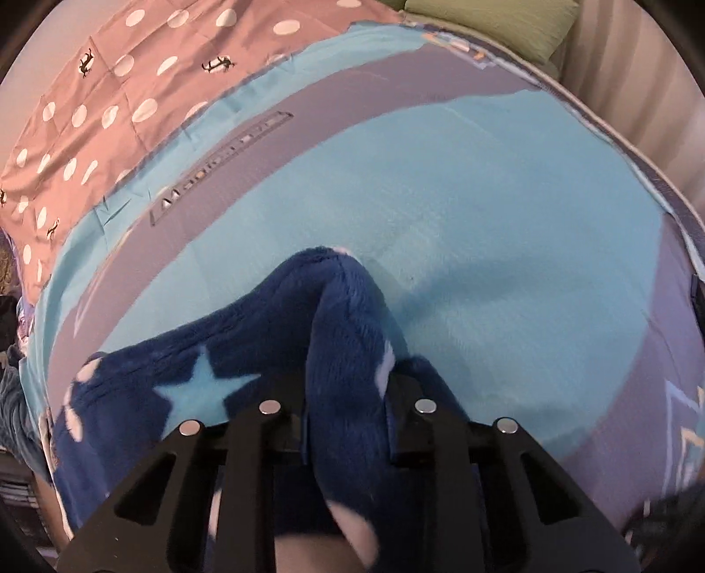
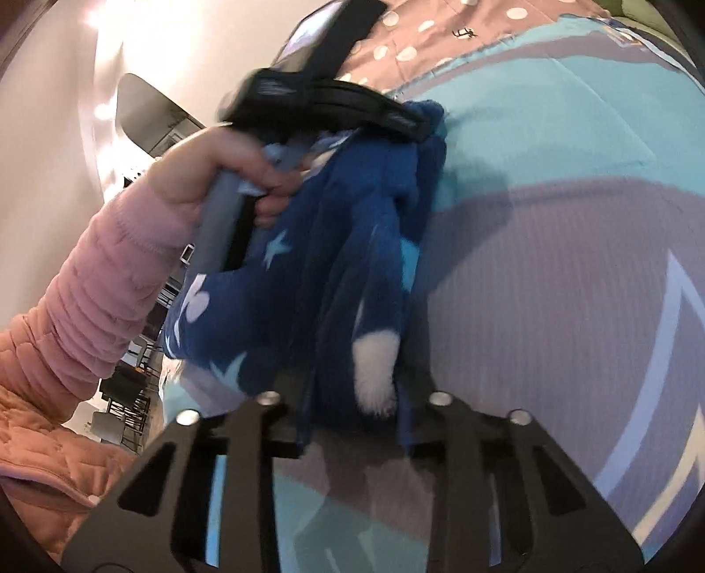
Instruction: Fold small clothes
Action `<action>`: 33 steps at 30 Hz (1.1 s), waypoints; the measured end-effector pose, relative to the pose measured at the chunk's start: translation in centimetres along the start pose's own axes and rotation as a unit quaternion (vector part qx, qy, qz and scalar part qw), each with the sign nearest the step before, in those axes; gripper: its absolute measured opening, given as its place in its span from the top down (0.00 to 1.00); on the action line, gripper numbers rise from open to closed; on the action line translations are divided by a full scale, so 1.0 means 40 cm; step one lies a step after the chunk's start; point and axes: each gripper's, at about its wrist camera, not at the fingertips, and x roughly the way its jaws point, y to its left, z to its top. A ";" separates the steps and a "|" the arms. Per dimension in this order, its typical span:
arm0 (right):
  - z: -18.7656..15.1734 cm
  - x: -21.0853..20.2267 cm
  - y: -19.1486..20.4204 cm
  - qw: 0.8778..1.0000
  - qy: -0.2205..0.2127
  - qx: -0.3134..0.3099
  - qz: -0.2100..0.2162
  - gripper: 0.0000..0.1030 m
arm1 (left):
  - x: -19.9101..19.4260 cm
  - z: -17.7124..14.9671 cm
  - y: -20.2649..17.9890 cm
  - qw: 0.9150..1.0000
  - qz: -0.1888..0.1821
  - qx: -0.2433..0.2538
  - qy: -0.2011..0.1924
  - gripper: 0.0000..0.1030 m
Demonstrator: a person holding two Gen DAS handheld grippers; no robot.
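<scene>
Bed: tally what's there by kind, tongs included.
Dark blue fleece garment: 1
Tongs gripping it: 2, left and right
Bed covers: 2, turquoise-and-grey, pink dotted
Green pillow: 1
Total: 6

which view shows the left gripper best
The right wrist view: the left gripper appears whole from outside, with the hand on its handle, clamped on the blue fleece garment. The left wrist view shows only its own fingers.

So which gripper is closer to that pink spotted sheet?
Left. The left gripper pinches the far end of the blue fleece garment, beside the pink spotted sheet; the right gripper clamps its near end, farther off.
</scene>
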 end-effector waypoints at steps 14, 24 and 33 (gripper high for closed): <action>0.002 -0.025 0.013 0.998 -0.025 0.042 -0.026 0.75 | -0.151 0.004 0.031 0.994 -0.015 -0.011 -0.105 0.56; -0.062 -0.025 0.018 0.994 -0.026 0.084 -0.066 0.78 | 0.021 0.040 -0.030 0.998 -0.001 -0.026 -0.062 0.52; -0.072 -0.143 0.092 0.983 -0.093 0.037 -0.155 0.53 | -0.275 -0.177 0.114 0.981 -0.040 -0.042 -0.184 0.32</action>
